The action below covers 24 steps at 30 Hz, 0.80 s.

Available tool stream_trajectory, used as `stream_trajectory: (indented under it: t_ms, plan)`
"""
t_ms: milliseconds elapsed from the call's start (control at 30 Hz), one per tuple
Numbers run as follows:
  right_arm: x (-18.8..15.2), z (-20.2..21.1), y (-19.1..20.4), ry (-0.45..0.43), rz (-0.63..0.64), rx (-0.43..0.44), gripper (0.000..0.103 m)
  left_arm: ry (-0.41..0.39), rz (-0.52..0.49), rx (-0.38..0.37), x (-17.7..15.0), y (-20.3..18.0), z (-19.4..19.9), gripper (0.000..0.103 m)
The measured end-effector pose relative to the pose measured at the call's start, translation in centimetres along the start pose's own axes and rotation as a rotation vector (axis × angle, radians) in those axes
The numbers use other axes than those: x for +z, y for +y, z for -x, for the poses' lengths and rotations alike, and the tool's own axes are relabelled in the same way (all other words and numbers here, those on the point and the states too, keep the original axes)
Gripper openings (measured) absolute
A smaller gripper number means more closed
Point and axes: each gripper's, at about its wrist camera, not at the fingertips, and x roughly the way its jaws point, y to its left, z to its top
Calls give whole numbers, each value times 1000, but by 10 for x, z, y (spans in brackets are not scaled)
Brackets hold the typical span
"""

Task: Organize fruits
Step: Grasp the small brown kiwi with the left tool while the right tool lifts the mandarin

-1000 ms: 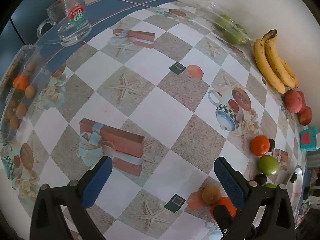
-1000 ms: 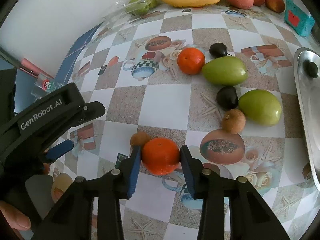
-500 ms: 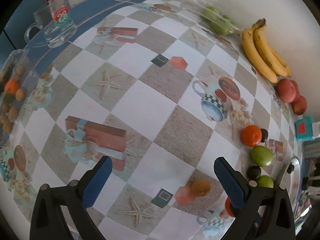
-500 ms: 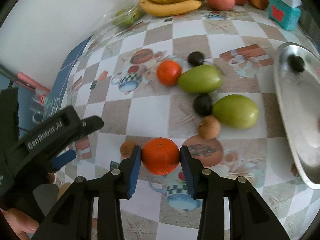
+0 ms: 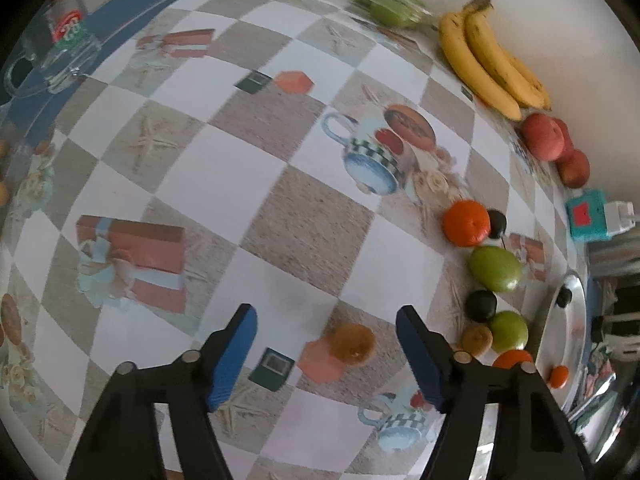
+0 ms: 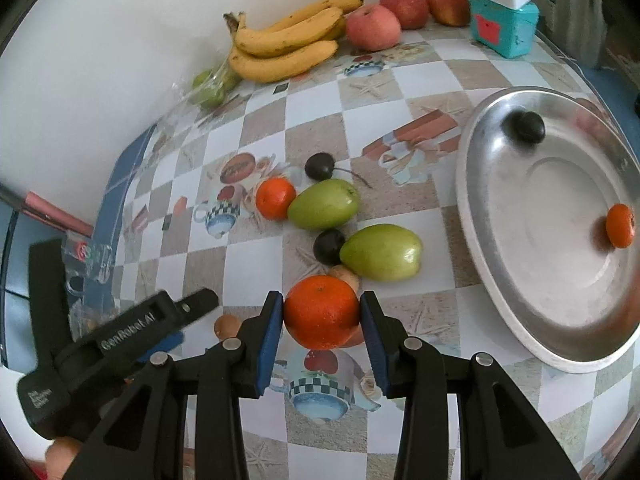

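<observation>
Soft daylight, faint shadows, fisheye edge warp w/ slight blur.

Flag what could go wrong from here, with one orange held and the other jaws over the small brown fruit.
The orange in the right gripper is pinched only at its sides; it might slip before reaching the metal plate. The left gripper, jaws just closing, could nudge the small brown fruit away.

Left tool (image 5: 326, 326) jaws just narrowed around small brown fruit (image 5: 354, 344), untouched; right tool (image 6: 322, 314) lifted orange (image 6: 321, 312) toward metal plate (image 6: 500, 280)
</observation>
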Motion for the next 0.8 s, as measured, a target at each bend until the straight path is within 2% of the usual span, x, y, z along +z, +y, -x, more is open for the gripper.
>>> stream_trajectory:
  t_ms: [133, 267, 333, 433, 800]
  plan:
    - [1, 4, -1, -9, -7, 15, 41, 19, -27, 20, -3, -7, -6, 58]
    - [2, 7, 1, -16, -6, 32, 41, 29, -43, 29, -4, -11, -11, 48]
    - [2, 8, 1, -18, -10, 37, 41, 27, -50, 27, -5, -13, -11, 37]
    - [2, 9, -1, -18, -18, 43, 41, 20, -57, 21, -5, -15, -9, 27]
    - [5, 16, -9, -28, -47, 77, 41, -45, -55, 33, 1, -19, 5, 27]
